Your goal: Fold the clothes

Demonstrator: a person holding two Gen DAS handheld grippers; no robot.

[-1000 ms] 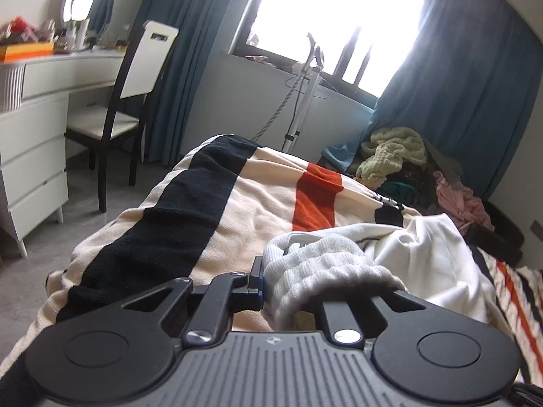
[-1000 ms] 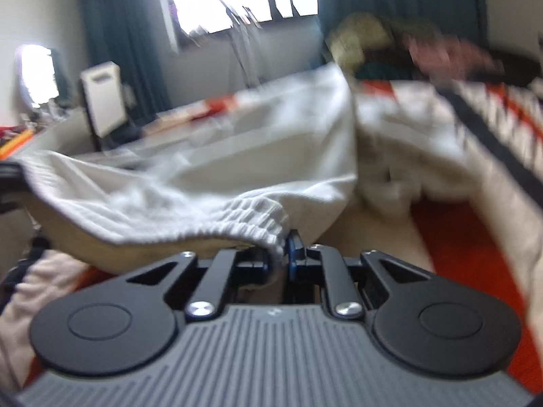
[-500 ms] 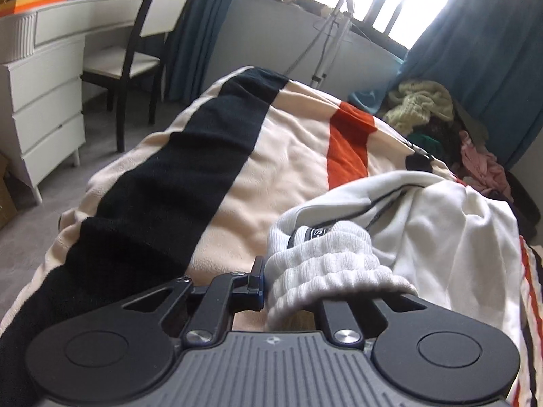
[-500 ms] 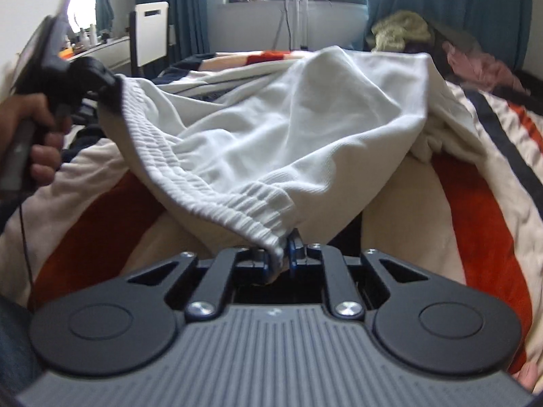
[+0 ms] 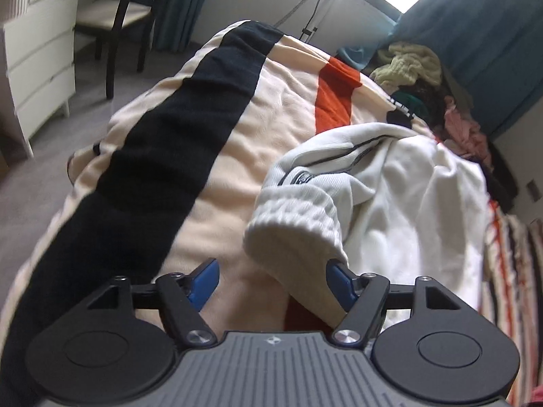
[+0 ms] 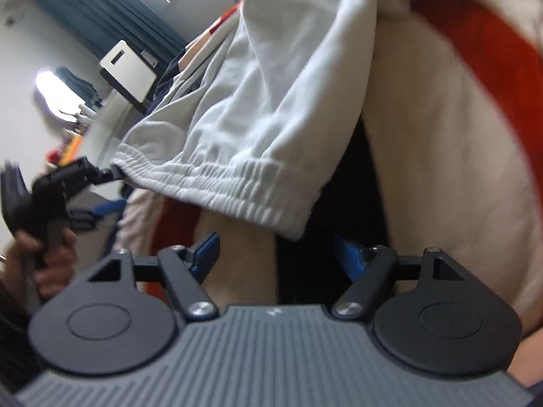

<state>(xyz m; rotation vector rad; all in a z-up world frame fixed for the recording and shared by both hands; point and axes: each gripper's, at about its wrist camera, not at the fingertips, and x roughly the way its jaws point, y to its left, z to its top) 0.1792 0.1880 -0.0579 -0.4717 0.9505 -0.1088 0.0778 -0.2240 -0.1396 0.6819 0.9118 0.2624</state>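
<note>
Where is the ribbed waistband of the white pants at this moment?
In the left wrist view the ribbed waistband lies on the striped blanket, right of its black stripe, draped over the right finger of the open left gripper.

Shorts on a blanket on the bed

The shorts (image 5: 400,203) lie on the blanket (image 5: 210,156), on its right side, with the waistband (image 5: 295,227) nearest the left claw (image 5: 271,281). Behind them, at the far end of the bed, sits a pile of clothes (image 5: 417,78). Left of the bed stand a chair (image 5: 125,17) and a chest of drawers (image 5: 37,61).
</note>
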